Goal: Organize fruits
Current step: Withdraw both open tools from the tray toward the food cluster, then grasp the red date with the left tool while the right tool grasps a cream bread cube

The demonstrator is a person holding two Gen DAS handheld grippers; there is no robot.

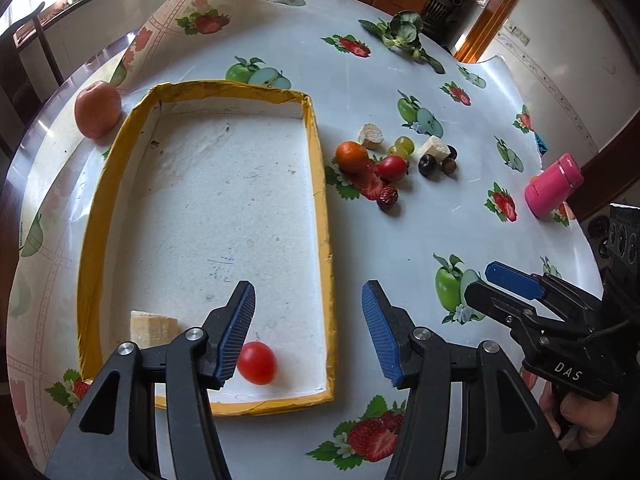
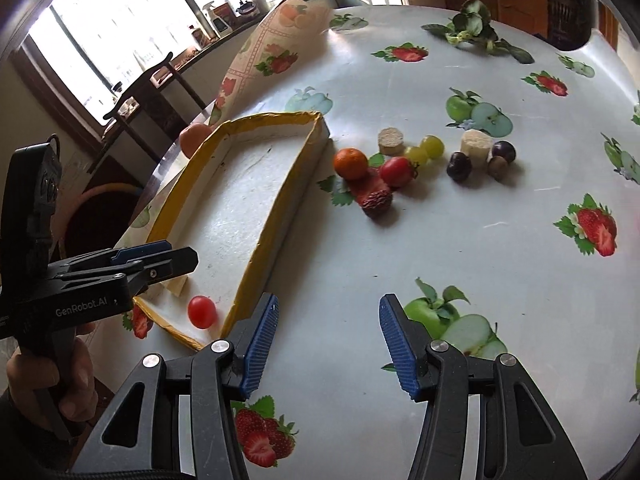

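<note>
Inside the tray (image 1: 316, 152), one cherry tomato (image 1: 257, 362); both hand-held grippers (image 1: 308, 332) (image 2: 326, 344) released.

Counts: 1 yellow-edged tray (image 1: 316, 168) on the counter (image 1: 400, 240). Inside it, 1 cherry tomato (image 1: 257, 362) and 1 pale foam-like wedge (image 1: 154, 327). Outside the tray: 1 peach-coloured round fruit (image 1: 98, 109), 1 small orange (image 1: 351, 156), 1 more cherry tomato (image 1: 392, 168), 1 wrinkled red date (image 1: 387, 197), 2 green grapes (image 1: 404, 145), 2 dark grapes (image 2: 459, 166), 1 brownish round fruit (image 2: 497, 165), 2 pale foam-like chunks (image 2: 391, 141). Also 1 leafy green sprig (image 1: 404, 32), 1 pink container (image 1: 554, 190). Tools: 2, i.e. left tool (image 1: 308, 332) and right tool (image 2: 326, 346).
</note>
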